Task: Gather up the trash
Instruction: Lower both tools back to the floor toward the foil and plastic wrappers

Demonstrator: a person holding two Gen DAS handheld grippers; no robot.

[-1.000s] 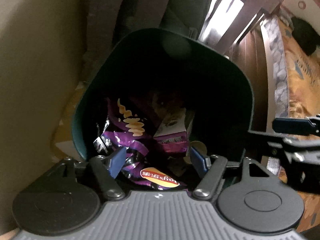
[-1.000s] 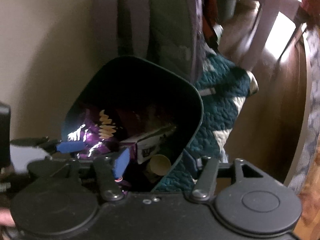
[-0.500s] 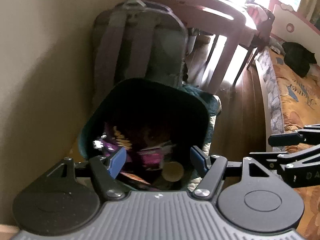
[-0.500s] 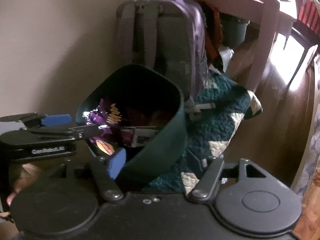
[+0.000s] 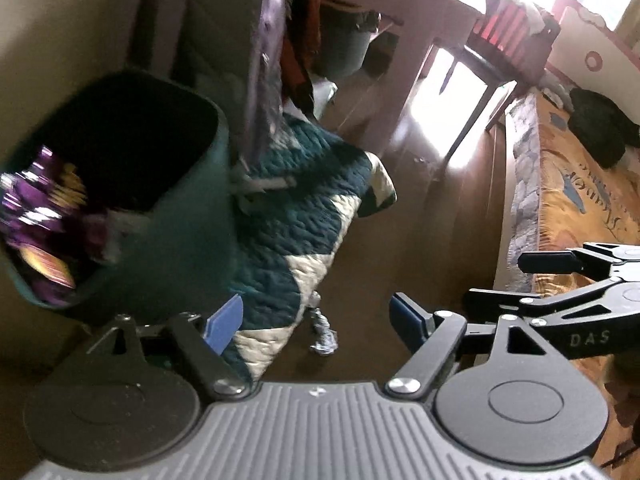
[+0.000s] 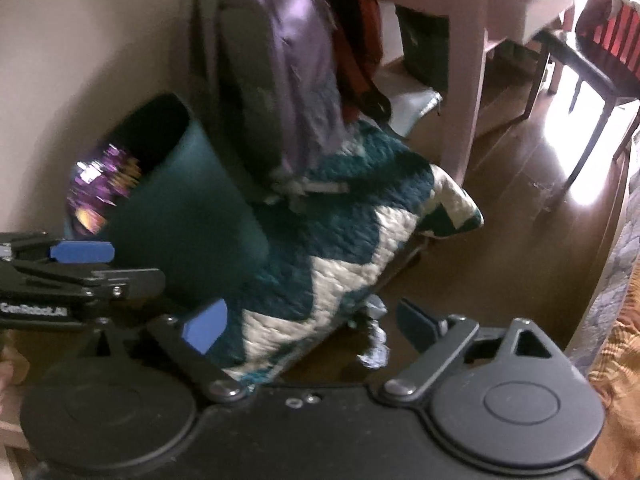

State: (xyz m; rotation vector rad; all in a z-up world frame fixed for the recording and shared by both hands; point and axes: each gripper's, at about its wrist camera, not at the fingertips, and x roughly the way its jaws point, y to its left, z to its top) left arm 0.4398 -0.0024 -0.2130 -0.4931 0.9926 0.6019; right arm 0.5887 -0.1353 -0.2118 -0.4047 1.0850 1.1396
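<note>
A dark green bin (image 5: 180, 208) (image 6: 192, 208) stands by the wall at the left, with purple snack wrappers (image 5: 36, 200) (image 6: 100, 184) inside. A small crumpled silvery wrapper (image 5: 322, 330) (image 6: 376, 344) lies on the wooden floor beside a teal and cream quilt (image 5: 304, 220) (image 6: 340, 232). My left gripper (image 5: 316, 322) hovers over that wrapper, its jaws opening and nothing gripped. My right gripper (image 6: 310, 328) is close alongside, its jaws opening wide and also empty. Each wrist view shows the other gripper at its edge: the right gripper (image 5: 516, 280) and the left gripper (image 6: 120, 264).
A grey and purple backpack (image 5: 224, 40) (image 6: 272, 80) leans on the wall behind the bin, on top of the quilt. A pink table leg (image 6: 468, 80) and a chair (image 5: 500, 40) stand further back. A bed with an orange cover (image 5: 580, 200) runs along the right.
Both grippers pulled back from over the bin and swung right, so the bin now sits at the left. Their jaws stand wider. The quilt and the crumpled wrapper came into view.
</note>
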